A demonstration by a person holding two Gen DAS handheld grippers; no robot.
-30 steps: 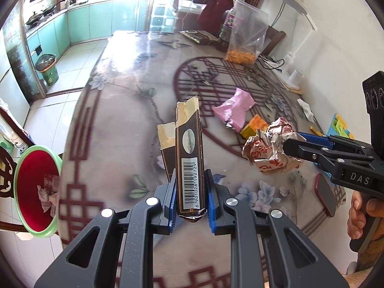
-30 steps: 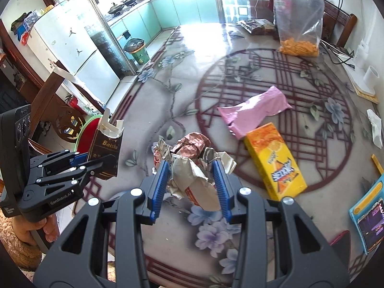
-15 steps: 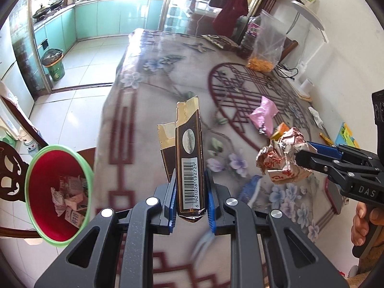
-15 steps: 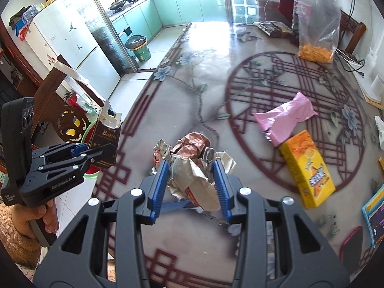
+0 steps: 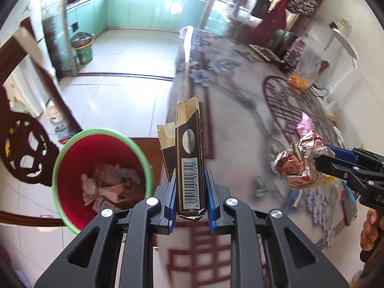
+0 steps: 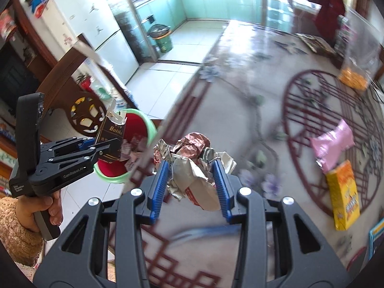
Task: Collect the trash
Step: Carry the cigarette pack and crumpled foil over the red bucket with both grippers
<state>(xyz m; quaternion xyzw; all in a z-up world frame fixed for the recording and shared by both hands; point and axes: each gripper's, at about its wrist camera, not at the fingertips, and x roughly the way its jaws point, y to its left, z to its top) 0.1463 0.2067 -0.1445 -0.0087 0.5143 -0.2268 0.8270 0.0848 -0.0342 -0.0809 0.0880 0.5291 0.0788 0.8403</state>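
My left gripper (image 5: pixel 190 189) is shut on a dark brown cigarette box (image 5: pixel 189 158) with a barcode and a torn-open top, held upright near the table's left edge. It also shows in the right wrist view (image 6: pixel 111 141). A red bin with a green rim (image 5: pixel 72 153) stands on the floor just left of it, holding crumpled paper; in the right wrist view the bin (image 6: pixel 144 122) is behind the box. My right gripper (image 6: pixel 192 168) is shut on a crumpled paper wrapper (image 6: pixel 192 168), held above the table; it also shows in the left wrist view (image 5: pixel 300 163).
A pink bag (image 6: pixel 333 141) and a yellow carton (image 6: pixel 343 192) lie on the patterned table (image 6: pixel 240 100) to the right. A clear bag of orange snacks (image 6: pixel 355 76) stands at the back. A dark wooden chair (image 5: pixel 24 153) stands beside the bin. A green floor bin (image 5: pixel 84 50) stands far off.
Both grippers have swung left with their loads, from over the table's middle to its left edge. The red bin has come much closer to the cigarette box.
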